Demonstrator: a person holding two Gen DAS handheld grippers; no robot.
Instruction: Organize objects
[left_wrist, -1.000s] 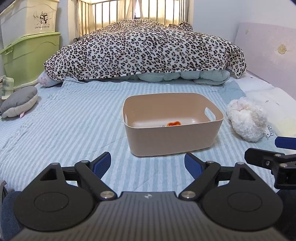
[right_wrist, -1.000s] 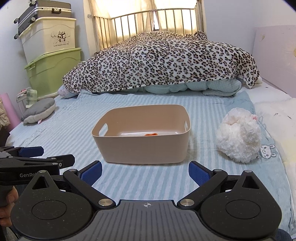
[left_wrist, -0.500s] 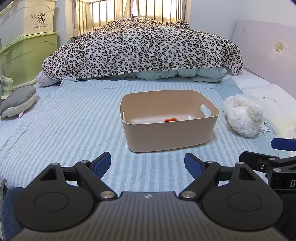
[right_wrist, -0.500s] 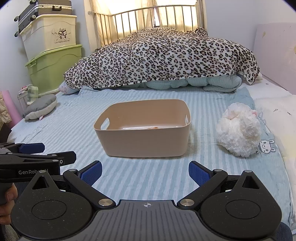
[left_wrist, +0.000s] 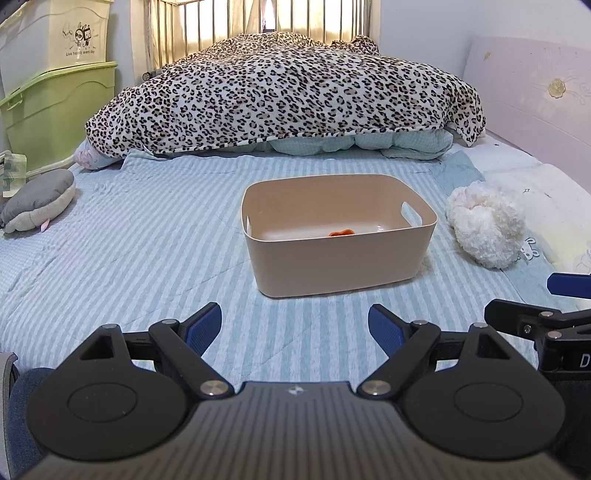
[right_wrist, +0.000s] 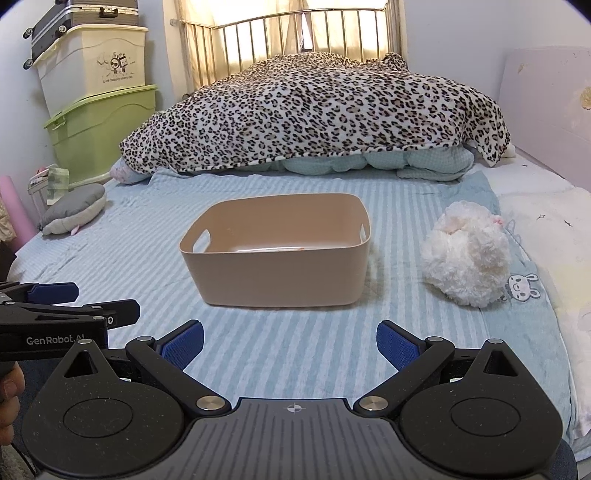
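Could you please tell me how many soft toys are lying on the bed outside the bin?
2: a white fluffy toy right of the beige bin, and a grey plush at the bed's left edge. Others may lie hidden under the leopard blanket.

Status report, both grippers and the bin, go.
Left gripper and right gripper open, empty. Tan bin ahead on bed, small orange item inside. White plush beside bin. Path unobstructed.

Leopard blanket (left_wrist: 288, 92), green storage bin (left_wrist: 55, 110) and grey cushion (left_wrist: 37, 199) around the bed.
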